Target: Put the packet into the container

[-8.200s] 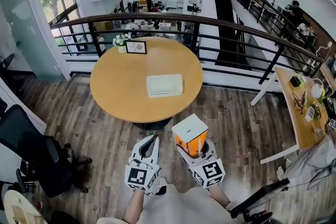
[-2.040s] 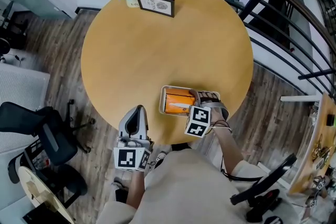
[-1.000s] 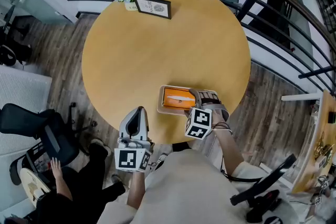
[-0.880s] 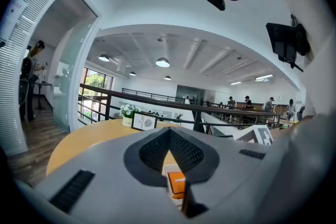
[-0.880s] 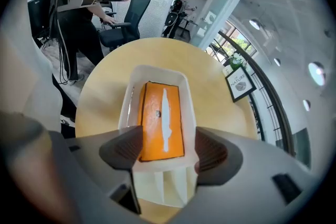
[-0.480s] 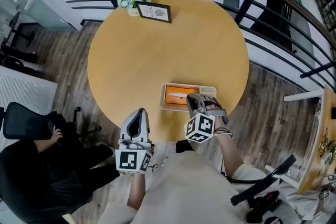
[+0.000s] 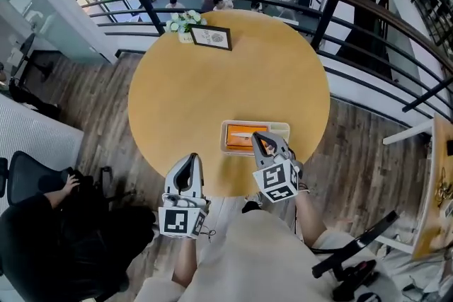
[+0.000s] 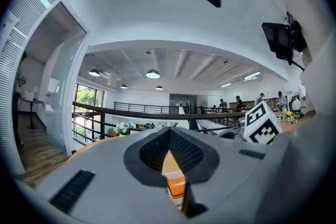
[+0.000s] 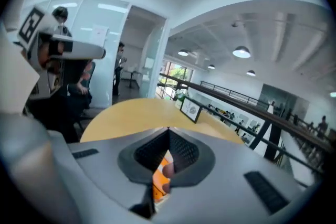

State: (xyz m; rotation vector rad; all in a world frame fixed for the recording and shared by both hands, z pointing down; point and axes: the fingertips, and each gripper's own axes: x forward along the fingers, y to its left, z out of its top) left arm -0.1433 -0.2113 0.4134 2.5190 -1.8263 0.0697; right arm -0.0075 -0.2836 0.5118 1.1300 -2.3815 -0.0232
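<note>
The orange packet (image 7: 244,137) lies flat inside the white container (image 7: 282,129) on the near side of the round wooden table (image 7: 212,95). My right gripper (image 7: 260,141) hovers above the container's near edge, jaws shut with nothing in them. In the right gripper view the gripper's tips (image 9: 168,130) meet, and the packet (image 9: 159,184) shows orange below them. My left gripper (image 7: 187,166) is shut and empty, held off the table's near edge. In the left gripper view the packet (image 8: 176,186) shows beyond the closed tips (image 8: 169,130).
A framed picture (image 7: 214,37) and a small pot of flowers (image 7: 185,21) stand at the table's far edge. A dark railing (image 7: 333,3) curves behind the table. A person in black (image 7: 42,230) sits at lower left. A wooden desk (image 7: 440,180) is at right.
My right gripper has let go of the packet, lifted away from the container and shut empty. The packet stays in the container. A person in black has come in at lower left.
</note>
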